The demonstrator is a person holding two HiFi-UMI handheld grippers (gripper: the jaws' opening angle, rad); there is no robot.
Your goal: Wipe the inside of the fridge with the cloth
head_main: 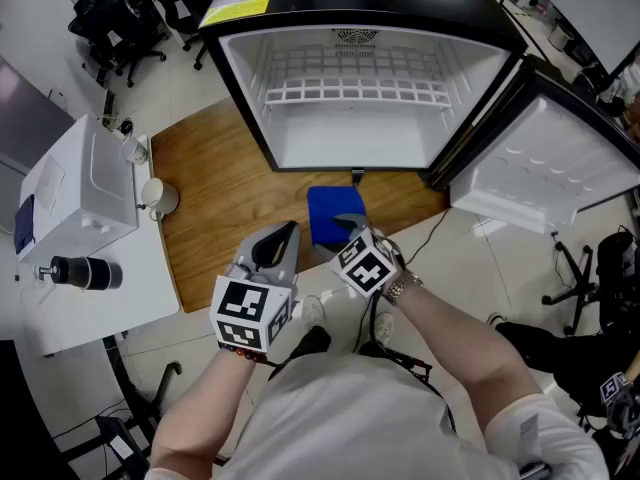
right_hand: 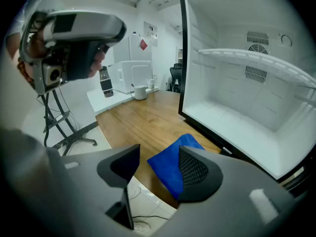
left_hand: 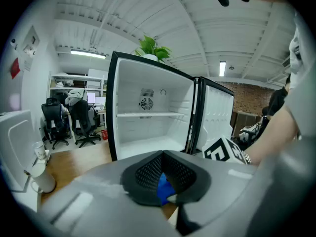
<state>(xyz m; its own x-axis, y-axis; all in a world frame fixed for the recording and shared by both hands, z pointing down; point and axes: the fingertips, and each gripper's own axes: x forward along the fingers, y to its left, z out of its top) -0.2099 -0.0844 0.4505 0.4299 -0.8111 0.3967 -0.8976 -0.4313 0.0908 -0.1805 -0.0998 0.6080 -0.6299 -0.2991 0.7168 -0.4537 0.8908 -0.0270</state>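
At the far left stands a white counter point(head_main: 70, 313) carrying a white appliance point(head_main: 75, 183), a dark bottle point(head_main: 85, 272) lying on its side and a pale cup point(head_main: 160, 197) at the counter's edge. Just to the right lies a wooden board point(head_main: 215, 198), on which the open fridge point(head_main: 300, 148) stands; its white inside holds only a wire shelf point(head_main: 350, 93). In front of the person, the left gripper point(head_main: 283, 236) is clenched, its jaws pressed together with nothing between them. The blue cloth point(head_main: 328, 213) lies flat on the near edge of the board, just in front of the fridge opening and outside it. The right gripper point(head_main: 350, 223) tilts down over the cloth with its jaws spread wide; in the right gripper view the cloth point(right_hand: 170, 167) shows between them and partly behind the right-hand jaw, not pinched, and whether a jaw touches it cannot be told. Farthest right, the fridge door point(head_main: 545, 168) is swung wide open, its white inner shelves facing up.
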